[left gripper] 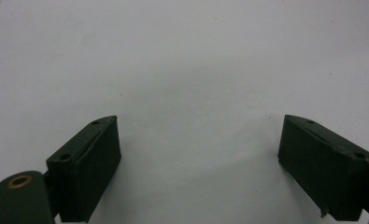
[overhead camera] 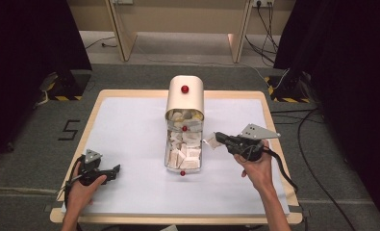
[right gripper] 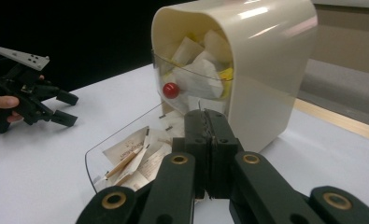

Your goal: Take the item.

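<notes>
small white sachet (overhead camera: pixel 209 142) pinched flat in right gripper (overhead camera: pixel 215 138)

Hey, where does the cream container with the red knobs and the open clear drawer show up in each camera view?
High view: the cream container stands at table centre, its drawer pulled toward the person.
Left gripper view: not in it.
Right gripper view: upper right, drawer at lower left.
Shared landmark: the left gripper, also at far left.

The left hand-held gripper (overhead camera: pixel 111 172) rests low with its jaws spread wide; the right hand-held gripper (overhead camera: pixel 215 138) is raised, jaws pressed together.
</notes>
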`<state>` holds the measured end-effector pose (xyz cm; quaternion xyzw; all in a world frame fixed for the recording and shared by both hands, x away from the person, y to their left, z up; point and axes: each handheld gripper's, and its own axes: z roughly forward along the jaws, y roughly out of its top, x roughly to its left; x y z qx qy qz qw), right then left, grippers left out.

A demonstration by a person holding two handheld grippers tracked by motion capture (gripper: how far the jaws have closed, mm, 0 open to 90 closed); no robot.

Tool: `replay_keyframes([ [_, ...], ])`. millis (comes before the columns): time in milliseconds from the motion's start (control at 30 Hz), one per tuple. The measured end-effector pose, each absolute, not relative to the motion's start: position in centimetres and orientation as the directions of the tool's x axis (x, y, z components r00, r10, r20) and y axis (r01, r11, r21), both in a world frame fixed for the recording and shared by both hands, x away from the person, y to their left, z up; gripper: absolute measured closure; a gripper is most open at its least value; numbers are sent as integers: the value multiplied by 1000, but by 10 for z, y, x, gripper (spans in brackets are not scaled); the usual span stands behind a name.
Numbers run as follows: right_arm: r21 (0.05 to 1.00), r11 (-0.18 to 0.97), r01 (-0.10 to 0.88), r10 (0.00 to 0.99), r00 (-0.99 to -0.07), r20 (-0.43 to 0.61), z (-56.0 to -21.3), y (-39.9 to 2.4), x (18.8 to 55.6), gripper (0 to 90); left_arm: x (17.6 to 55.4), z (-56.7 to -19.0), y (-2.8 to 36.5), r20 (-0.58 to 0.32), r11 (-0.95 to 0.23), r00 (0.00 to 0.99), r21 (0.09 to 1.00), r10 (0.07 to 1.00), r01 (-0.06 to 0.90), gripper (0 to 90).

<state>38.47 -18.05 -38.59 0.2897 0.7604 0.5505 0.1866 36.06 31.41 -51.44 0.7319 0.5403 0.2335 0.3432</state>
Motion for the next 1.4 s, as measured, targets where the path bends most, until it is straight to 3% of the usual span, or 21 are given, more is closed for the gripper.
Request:
replay_keyframes([
  [1400,928,193,320,750,-658,71,-408,-228,399,899,361,-514,314,-30,-180,307,755,951,631,122],
])
